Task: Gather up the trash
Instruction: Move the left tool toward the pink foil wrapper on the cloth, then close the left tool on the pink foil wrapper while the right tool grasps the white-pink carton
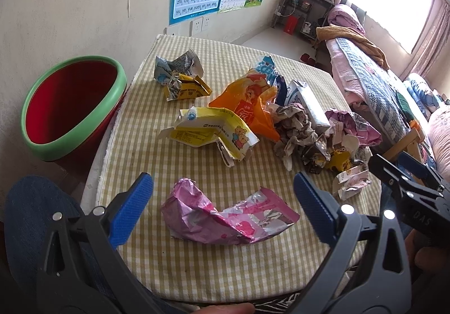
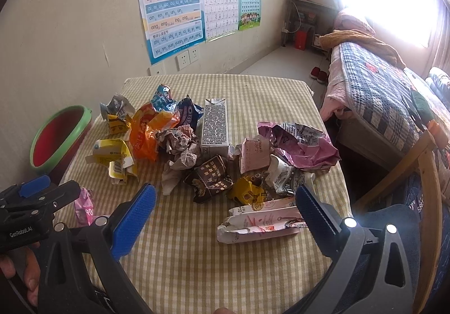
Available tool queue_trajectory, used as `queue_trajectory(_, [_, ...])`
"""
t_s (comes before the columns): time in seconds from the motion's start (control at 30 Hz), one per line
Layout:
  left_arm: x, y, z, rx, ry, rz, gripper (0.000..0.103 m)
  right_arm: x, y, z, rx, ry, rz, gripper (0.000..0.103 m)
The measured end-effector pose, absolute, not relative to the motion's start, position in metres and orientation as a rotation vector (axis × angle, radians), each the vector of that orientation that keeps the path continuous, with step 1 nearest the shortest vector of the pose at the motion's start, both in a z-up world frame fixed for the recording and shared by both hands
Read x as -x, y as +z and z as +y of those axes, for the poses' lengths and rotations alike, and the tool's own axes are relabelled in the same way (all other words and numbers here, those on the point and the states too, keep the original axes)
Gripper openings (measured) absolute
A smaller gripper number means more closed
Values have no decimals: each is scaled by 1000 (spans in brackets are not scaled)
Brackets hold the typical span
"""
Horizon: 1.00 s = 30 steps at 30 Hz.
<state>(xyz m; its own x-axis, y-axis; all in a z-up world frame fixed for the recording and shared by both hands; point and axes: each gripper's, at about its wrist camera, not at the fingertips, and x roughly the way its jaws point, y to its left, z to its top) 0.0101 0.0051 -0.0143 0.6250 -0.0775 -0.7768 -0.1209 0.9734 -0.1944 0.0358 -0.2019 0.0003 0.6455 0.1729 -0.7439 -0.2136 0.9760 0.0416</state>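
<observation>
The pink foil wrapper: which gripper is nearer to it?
Left. The left gripper is open right over the pink wrapper; the right gripper is farther right, by the pale carton.

Wrappers (image 2: 202, 151) lie heaped mid-surface (image 2: 253, 94), a bin (image 1: 70, 106) stands off its left edge, a bed (image 2: 388, 94) to its right, posters (image 2: 171, 2) on the wall behind.

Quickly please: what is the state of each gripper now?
Left gripper: open, holding nothing, pink wrapper between its fingers.
Right gripper: open, holding nothing.
</observation>
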Motion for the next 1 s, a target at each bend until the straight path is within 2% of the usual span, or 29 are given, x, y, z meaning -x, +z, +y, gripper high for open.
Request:
queue_trajectory(0.2, [-12, -16, 11, 280, 24, 935, 98, -46, -9, -203, 39, 236, 907, 96])
queue_trajectory(0.33, [-17, -31, 9, 280, 7, 1049, 97, -49, -24, -207, 33, 216, 977, 96])
queue_trajectory(0.7, [-31, -69, 2, 247, 28, 1214, 95, -71, -58, -234, -56, 95, 1137, 96])
queue_trajectory(0.83, [-36, -78, 7, 269, 41, 1244, 90, -78, -67, -239, -82, 72, 1173, 95])
queue_trajectory(1.0, [-41, -91, 9, 303, 37, 1284, 78, -86, -78, -247, -124, 55, 1210, 92])
